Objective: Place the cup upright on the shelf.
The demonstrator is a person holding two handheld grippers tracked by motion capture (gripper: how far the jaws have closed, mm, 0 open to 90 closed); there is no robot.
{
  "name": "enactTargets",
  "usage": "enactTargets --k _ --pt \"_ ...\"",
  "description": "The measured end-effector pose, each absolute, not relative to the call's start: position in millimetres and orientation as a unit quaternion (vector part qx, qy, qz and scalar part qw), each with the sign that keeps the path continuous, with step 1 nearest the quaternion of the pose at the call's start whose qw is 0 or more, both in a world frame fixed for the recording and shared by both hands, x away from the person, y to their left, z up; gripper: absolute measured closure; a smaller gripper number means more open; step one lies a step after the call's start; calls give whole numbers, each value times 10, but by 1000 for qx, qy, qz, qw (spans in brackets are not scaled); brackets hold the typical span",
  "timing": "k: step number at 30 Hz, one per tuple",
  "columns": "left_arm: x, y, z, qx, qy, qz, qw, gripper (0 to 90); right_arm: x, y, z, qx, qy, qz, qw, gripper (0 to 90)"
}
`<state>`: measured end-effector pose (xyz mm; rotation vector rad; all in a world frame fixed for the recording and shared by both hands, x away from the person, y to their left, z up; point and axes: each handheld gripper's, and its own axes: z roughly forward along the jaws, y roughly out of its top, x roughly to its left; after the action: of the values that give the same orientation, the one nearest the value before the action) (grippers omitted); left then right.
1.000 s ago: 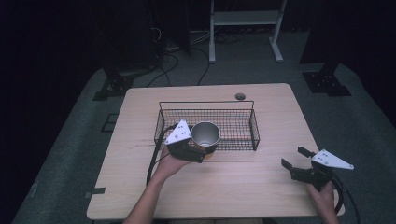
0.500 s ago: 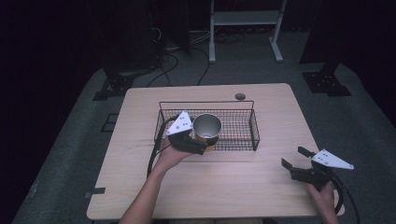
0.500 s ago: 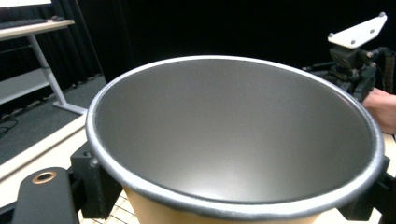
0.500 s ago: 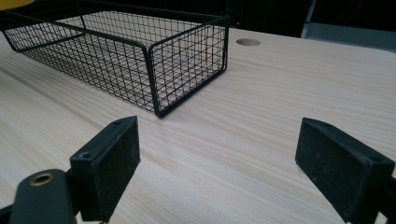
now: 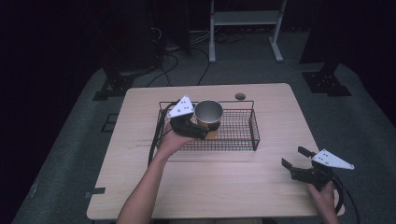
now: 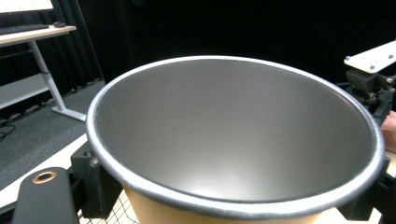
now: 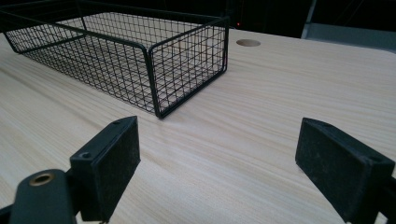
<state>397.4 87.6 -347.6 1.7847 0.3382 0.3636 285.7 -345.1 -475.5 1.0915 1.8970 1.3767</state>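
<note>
The left gripper (image 5: 201, 129) is clamped on a round cup (image 5: 208, 113) with a dull grey metal inside and tan outer wall, held over the left part of a black wire basket (image 5: 243, 135) in the middle of the pale wooden table (image 5: 224, 182). The right gripper (image 5: 299, 164) is spread wide and empty near the table's right front corner. The cup's rolled rim is seen close in the left gripper view (image 6: 233, 205); the basket's mesh is seen in the right gripper view (image 7: 187, 60).

No text, label or number can be read anywhere.
</note>
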Motion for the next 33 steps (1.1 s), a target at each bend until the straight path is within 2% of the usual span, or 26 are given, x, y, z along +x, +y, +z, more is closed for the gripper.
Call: enactTargets --k 15,33 --pt "4254 866 -3575 773 166 141 595 139 2858 -3455 -4755 408 704 513 273 128" --pt "4498 810 -3581 776 159 138 595 139 2856 -3464 -4753 410 701 516 271 128"
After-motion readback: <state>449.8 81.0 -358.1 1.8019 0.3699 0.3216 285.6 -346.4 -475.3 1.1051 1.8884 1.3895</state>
